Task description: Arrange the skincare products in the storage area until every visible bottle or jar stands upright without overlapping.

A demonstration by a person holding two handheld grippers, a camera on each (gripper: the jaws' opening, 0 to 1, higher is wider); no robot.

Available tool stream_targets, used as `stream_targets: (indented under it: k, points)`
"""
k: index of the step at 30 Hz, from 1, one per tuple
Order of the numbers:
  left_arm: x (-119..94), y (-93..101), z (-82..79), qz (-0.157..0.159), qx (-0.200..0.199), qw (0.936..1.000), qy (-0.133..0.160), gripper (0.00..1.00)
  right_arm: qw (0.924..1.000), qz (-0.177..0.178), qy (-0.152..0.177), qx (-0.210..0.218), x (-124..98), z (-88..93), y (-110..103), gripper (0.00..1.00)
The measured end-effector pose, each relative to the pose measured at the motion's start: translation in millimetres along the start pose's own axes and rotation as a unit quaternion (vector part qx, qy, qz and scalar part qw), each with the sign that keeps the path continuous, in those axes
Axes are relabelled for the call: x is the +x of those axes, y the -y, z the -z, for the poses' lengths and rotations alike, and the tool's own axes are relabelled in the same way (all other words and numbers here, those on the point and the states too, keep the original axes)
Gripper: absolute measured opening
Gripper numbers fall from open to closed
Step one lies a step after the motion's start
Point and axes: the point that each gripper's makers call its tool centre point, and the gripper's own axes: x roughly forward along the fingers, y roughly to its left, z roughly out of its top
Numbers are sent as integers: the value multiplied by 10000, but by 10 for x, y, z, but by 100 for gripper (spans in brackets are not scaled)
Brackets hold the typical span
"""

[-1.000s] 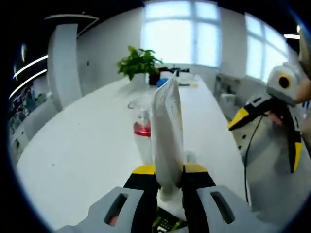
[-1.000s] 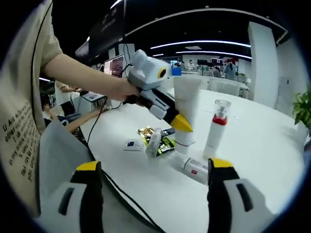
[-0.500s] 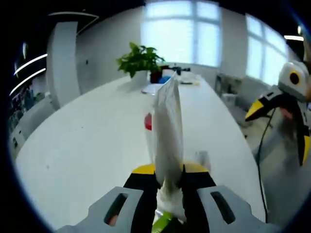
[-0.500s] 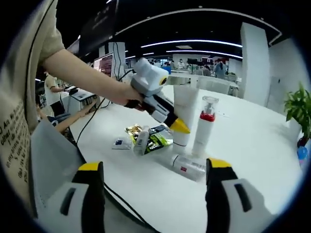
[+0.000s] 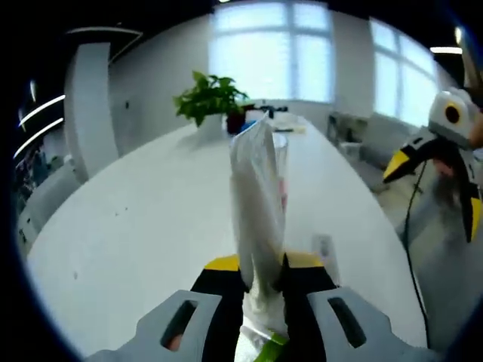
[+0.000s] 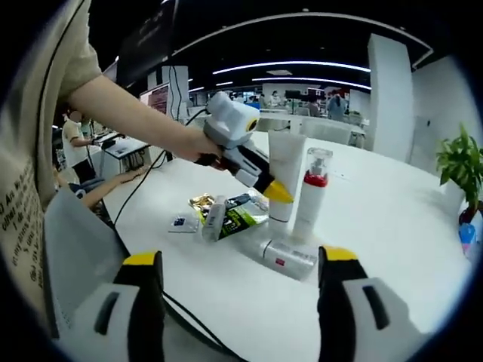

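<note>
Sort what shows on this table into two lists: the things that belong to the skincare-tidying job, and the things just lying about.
Job:
white tube, held in the left gripper
red-collared pump bottle, upright
clear bottle, lying flat
small white tube, lying flat

Lying about:
green packet
small sachet
potted plant
black cable

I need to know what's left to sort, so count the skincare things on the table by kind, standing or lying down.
Tubes standing: 1, the white tube, clamped by the left gripper
Pump bottles standing: 1, the red-collared bottle
Containers lying down: 2, the clear bottle and the small tube
Flat sachets: 3, the gold, green-black and small white one
Total: 7
</note>
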Motion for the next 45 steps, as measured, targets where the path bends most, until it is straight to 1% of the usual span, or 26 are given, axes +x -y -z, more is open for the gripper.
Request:
stream_targets:
  k: [6,10,17,20,25,30,35,38,41,45]
  points:
    - [28,-54,-12,-18,-22,10000,14,15,10000,30,0,37,3,6,13,85]
    - [32,-52,-10,6,-40,10000,10,16,10000,46,-15,51,3,14,24,85]
    - [35,-45,-15,-27,-74,9999,-120,17,9999,110,-26,74,5,23,50,86]
    - [23,-49,-23,-64,-171,9998,-105,17,9998,138,1,122,0,16,68,86]
    - [-66,-54,-99,-176,-293,9994,-13,18,9993,230,112,277,-22,-5,128,86]
    - [-182,-24,-162,-315,-403,9987,33,28,9977,367,288,491,-58,-44,207,87]
    - [-278,59,-138,-394,-485,9980,-16,34,9931,637,530,830,-123,-84,348,88]
    - [-337,108,-74,-493,-614,9969,-77,41,9905,772,625,954,-158,-100,413,88]
    - [-391,151,-12,-578,-741,9955,-151,50,9901,796,645,963,-158,-104,419,88]
    - [-492,237,88,-662,-978,9927,-260,57,9909,789,623,892,-152,-104,403,88]
